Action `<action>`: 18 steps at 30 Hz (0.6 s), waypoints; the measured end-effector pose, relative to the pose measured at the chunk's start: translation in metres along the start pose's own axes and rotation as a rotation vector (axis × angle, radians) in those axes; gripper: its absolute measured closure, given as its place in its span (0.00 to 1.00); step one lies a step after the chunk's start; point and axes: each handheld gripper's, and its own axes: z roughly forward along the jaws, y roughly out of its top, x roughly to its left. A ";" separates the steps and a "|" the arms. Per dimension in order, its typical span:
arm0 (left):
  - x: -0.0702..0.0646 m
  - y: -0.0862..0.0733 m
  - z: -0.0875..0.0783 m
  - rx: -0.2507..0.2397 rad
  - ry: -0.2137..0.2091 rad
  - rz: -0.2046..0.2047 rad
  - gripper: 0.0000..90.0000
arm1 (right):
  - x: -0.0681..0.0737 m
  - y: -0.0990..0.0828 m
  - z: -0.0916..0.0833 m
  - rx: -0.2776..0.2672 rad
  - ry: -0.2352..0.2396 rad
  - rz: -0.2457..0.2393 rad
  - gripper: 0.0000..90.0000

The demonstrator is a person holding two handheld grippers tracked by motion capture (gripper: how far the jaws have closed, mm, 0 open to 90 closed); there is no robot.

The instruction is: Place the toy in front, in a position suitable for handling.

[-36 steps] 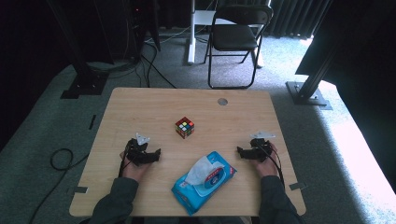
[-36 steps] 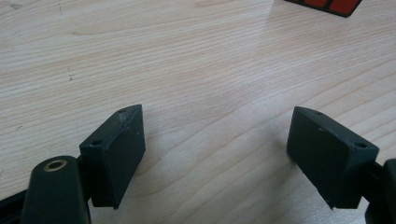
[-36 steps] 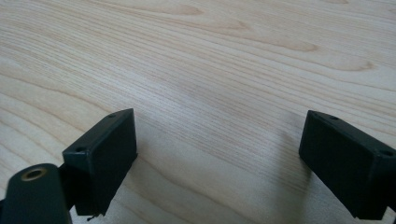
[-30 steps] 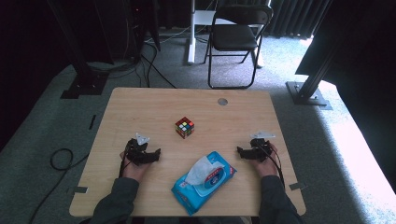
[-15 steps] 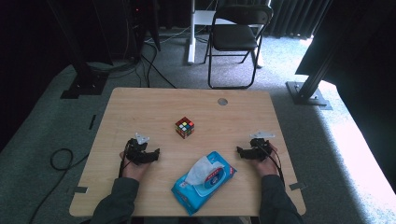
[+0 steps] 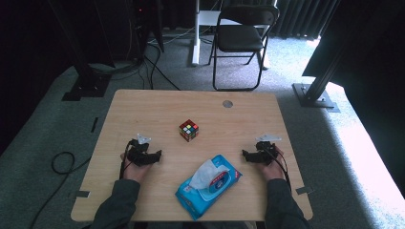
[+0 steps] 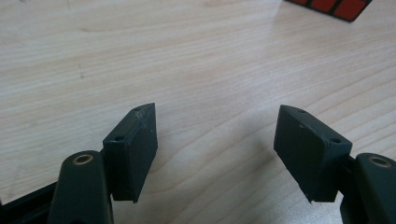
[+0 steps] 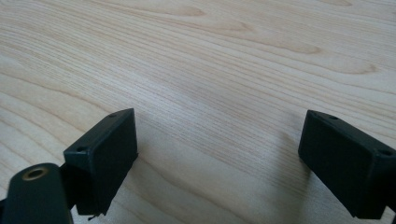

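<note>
The left gripper (image 6: 154,156), black and held low over the pale wooden table (image 6: 153,109), has its two jaws spread well apart with nothing between them but bare wood grain; they have just been closing a little, yet a wide gap remains. In the left gripper view (image 7: 215,149) its pads touch no object. The right gripper (image 6: 247,155), also black, has its jaws wide apart as well, and in the right gripper view (image 8: 217,156) nothing but table surface lies between them.

The multicoloured puzzle cube (image 6: 189,130) stands on the table, beyond and between the two grippers, apart from both and somewhat closer to the left one. A sliver of its red squares (image 7: 332,6) reaches into the top right corner of the left gripper view.

Nearer the person than the cube lies a blue soft pack of wet wipes (image 6: 208,185), set at an angle, with a white sheet (image 6: 203,173) sticking out of its round lid opening. The print on the pack is too small to read.

Beyond the cube, near the far edge, a round grey cable hole (image 6: 228,103) sits in the table. A black folding chair (image 6: 241,38) stands on the carpet behind it.
</note>
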 end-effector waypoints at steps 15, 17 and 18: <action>0.010 0.023 -0.019 -0.041 -0.002 0.015 0.32 | 0.000 0.000 0.000 0.000 0.000 0.000 0.13; 0.011 0.027 -0.021 -0.045 -0.009 0.027 0.32 | 0.000 0.000 0.000 0.000 0.000 0.002 0.13; 0.010 0.029 -0.022 -0.047 -0.011 0.032 0.32 | 0.000 0.000 0.000 0.000 0.000 0.001 0.13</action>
